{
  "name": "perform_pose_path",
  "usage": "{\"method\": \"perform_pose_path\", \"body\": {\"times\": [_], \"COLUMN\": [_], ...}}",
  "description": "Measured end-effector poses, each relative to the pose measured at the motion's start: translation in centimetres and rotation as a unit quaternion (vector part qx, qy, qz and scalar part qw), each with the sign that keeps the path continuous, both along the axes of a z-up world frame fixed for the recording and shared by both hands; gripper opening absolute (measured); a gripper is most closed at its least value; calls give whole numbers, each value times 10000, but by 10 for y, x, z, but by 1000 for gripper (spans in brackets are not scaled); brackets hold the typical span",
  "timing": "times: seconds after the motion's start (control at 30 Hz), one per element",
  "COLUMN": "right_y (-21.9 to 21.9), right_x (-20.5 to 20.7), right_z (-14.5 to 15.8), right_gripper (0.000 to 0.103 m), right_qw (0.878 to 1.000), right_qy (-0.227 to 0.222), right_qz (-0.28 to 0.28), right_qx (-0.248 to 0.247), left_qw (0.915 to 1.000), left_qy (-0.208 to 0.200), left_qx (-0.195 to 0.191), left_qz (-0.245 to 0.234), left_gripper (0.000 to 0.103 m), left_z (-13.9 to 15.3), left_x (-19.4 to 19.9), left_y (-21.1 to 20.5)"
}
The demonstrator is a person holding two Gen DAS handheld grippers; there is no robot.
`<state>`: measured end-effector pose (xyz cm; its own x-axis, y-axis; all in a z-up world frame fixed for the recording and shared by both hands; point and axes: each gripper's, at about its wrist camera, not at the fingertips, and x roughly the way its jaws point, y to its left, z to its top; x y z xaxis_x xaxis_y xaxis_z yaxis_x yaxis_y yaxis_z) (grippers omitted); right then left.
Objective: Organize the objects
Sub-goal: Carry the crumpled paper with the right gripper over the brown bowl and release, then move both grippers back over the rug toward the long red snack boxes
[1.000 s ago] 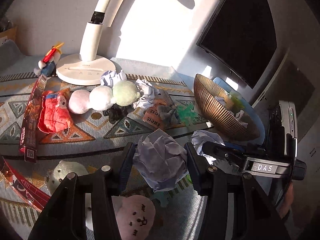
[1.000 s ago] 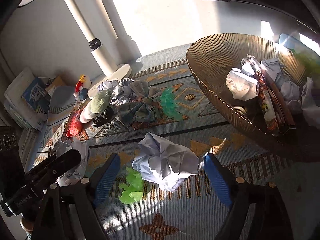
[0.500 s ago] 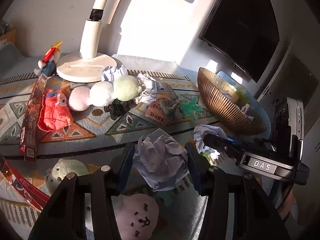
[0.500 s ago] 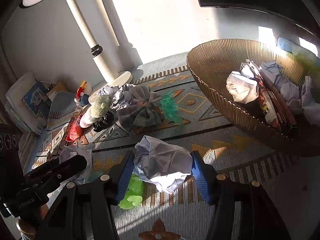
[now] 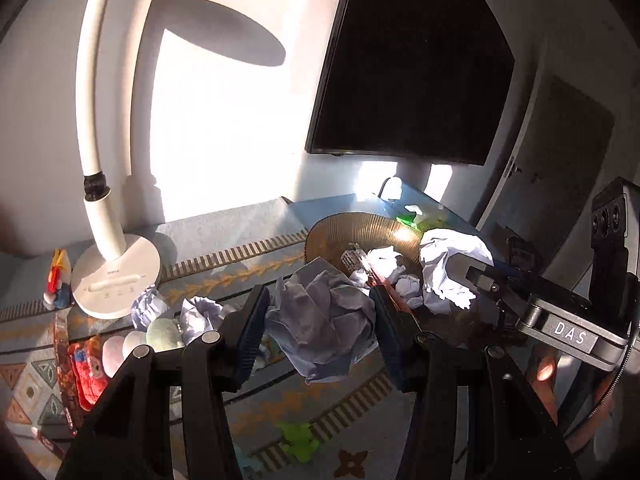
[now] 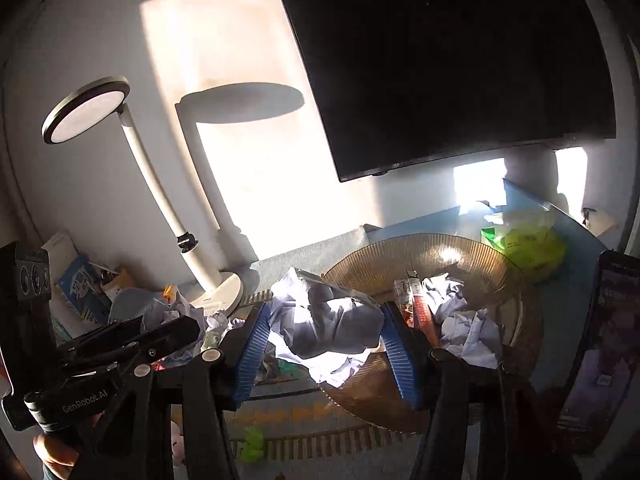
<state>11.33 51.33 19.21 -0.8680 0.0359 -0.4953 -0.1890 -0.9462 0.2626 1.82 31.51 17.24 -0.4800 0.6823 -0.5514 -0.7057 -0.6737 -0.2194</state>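
Both grippers are mid-carry, each bearing a ball of crumpled pale paper toward the ribbed amber glass bowl (image 5: pixel 352 228), which already holds several paper balls and a red wrapper.

In the left wrist view, from left to right: the white gooseneck desk lamp (image 5: pixel 116 280) stands on the patterned woven mat (image 5: pixel 240 276); the left gripper (image 5: pixel 320 320) is closed on its crumpled lilac-grey paper ball (image 5: pixel 324 320), both dark pads pressed into the paper, the ball raised clear of the mat and just short of the bowl's near rim; further right, the right gripper (image 5: pixel 460 268) shows from the side with its whiter paper wad (image 5: pixel 452 268), which appears to hang over the bowl's interior.

In the right wrist view, the left gripper's black body crosses the lower left corner; the right gripper (image 6: pixel 324 336), its jaws having just closed, clamps the shadowed paper wad between blue ribbed pads, at the bowl's near left rim.

The next move, as a judgement: carry each ball fully past the rim, then part the jaws so that the paper falls inside and not on the mat.

Only the right wrist view shows the lamp's round head (image 6: pixel 86 110), the stacked booklets at far left (image 6: pixel 80 284) and the green packet (image 6: pixel 524 244) beyond the bowl. Only the left wrist view shows the pastel plush balls (image 5: pixel 136 340) and the red snack bag (image 5: pixel 86 368) left on the mat.
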Motion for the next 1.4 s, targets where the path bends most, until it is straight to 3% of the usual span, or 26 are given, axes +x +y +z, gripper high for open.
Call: {"method": "perform_pose_path", "body": {"times": [0.1,0.2,0.43,0.5,0.53,0.57,0.67,0.87,1.1,1.17,1.23,1.27,1.33,1.4], "right_y": [33,53,76,81,82,82,80,63,0,-23,-47,-60,-85,-106], "right_x": [0,-6,-23,-27,-29,-30,-22,-3,3,2,0,-1,-3,-5], "right_z": [17,17,0,-6,-9,-11,-10,2,14,12,2,-7,-31,-61], "right_gripper": [55,55,55,57,64,73,74,74,75,78,86,90,92,92], "right_qw": [9990,9970,9942,9932,9926,9925,9924,9951,9998,9997,9989,9983,9968,9949], "right_qy": [103,-35,-381,-455,-517,-563,-445,-210,22,66,58,49,-56,-148], "right_qz": [-426,-749,-990,-1041,-1076,-1070,-1139,-956,-144,173,418,508,659,773], "right_qx": [-133,-170,-199,-239,-213,-185,-148,-128,107,140,215,279,455,630], "left_qw": [9994,9974,9933,9920,9914,9918,9920,9925,9950,9946,9930,9907,9854,9743], "left_qy": [-262,-597,-875,-922,-951,-956,-1039,-1011,-578,-399,-226,-97,26,-102], "left_qx": [34,62,-5,-44,-80,-114,-20,431,818,896,842,802,544,168], "left_qz": [-236,-390,-751,-866,-891,-844,-719,-543,26,344,802,1091,1612,2245], "left_gripper": [49,49,52,63,72,87,89,89,89,90,102,103,103,103], "left_z": [5,-7,-37,-42,-45,-47,-48,-29,1,7,6,2,-14,-38], "left_x": [-22,-38,-36,-34,-34,-33,-33,-21,8,17,26,31,36,35], "left_y": [43,75,108,113,115,116,107,53,-41,-80,-119,-141,-180,-216]}}
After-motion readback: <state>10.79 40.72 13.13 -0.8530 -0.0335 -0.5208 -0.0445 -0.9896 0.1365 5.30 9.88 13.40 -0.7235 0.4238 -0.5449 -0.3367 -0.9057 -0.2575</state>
